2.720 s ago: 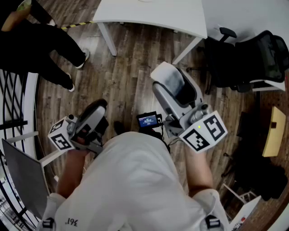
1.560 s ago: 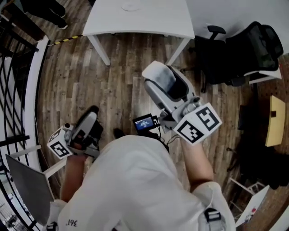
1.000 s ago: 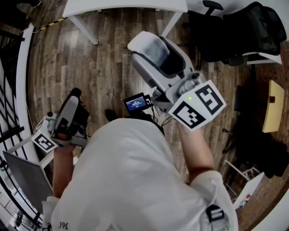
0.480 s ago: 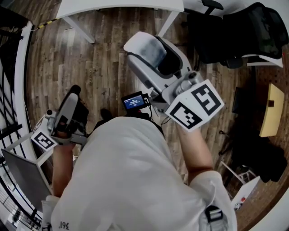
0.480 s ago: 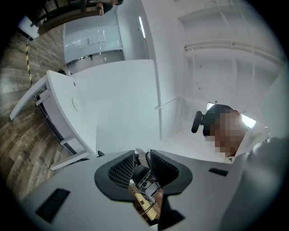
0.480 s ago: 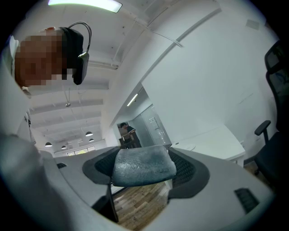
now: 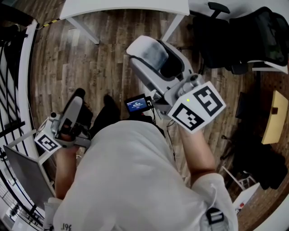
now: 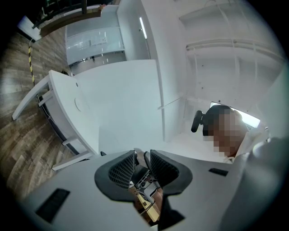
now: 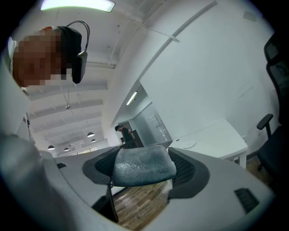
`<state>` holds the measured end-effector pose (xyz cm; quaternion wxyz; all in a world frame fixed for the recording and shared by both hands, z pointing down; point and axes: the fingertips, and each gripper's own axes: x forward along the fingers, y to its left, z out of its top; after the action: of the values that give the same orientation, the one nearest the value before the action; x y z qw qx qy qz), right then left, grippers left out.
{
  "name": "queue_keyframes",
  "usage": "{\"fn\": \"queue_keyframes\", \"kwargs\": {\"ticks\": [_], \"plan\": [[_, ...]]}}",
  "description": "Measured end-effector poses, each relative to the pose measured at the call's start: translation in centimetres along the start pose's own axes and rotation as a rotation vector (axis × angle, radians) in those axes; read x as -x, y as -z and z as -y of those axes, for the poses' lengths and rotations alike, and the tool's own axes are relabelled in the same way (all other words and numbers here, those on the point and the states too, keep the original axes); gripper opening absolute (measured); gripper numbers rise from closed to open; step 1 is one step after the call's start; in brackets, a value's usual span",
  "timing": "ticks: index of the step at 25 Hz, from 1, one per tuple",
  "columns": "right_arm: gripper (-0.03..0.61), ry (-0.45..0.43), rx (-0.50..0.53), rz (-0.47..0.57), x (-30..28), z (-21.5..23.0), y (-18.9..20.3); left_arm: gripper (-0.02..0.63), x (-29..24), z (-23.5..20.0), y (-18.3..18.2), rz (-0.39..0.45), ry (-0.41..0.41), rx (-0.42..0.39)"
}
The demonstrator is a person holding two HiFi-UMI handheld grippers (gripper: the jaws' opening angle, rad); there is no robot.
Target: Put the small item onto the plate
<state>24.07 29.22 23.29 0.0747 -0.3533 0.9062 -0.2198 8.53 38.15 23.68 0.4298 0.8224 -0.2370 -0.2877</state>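
Observation:
My right gripper (image 7: 156, 56) is raised in front of my chest, shut on a small grey-blue spongy item (image 7: 152, 50). In the right gripper view that item (image 9: 143, 165) fills the space between the jaws. Beyond it stands a white table (image 9: 212, 135) with a pale round plate (image 9: 186, 144) on it. In the head view only the table's near edge (image 7: 126, 6) shows at the top. My left gripper (image 7: 77, 95) hangs low at the left, jaws nearly together with nothing in them. The left gripper view (image 8: 142, 160) shows the table (image 8: 117, 99) and a faint plate (image 8: 79, 104).
Wooden floor lies between me and the table. A black office chair (image 7: 244, 40) stands at the upper right, a black railing (image 7: 13, 90) runs along the left edge. A yellow board (image 7: 275, 122) is at the far right. A small screen (image 7: 137, 103) sits at my chest.
The person in dark clothes at the upper left has gone from view. The table has slid to the top edge. My right gripper has risen with the item; the left dropped slightly.

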Motion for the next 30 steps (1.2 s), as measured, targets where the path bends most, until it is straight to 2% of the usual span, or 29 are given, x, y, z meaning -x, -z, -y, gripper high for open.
{"fn": "queue_keyframes", "kwargs": {"ticks": [8, 13, 22, 30], "plan": [[0.324, 0.03, 0.018, -0.006, -4.7, -0.2, 0.7, 0.094, 0.9, -3.5, -3.8, -0.019, 0.025, 0.028], [0.324, 0.078, 0.013, -0.011, -9.0, 0.6, 0.9, 0.094, -0.1, -6.3, -8.6, -0.043, 0.053, 0.045], [0.324, 0.151, 0.022, 0.035, -20.0, -0.5, -1.2, 0.094, 0.6, -11.1, -20.1, -0.116, 0.085, 0.04], [0.324, 0.223, 0.044, 0.056, -25.0, -0.5, -1.8, 0.094, 0.7, -14.0, -25.2, -0.187, 0.123, 0.036]]}}
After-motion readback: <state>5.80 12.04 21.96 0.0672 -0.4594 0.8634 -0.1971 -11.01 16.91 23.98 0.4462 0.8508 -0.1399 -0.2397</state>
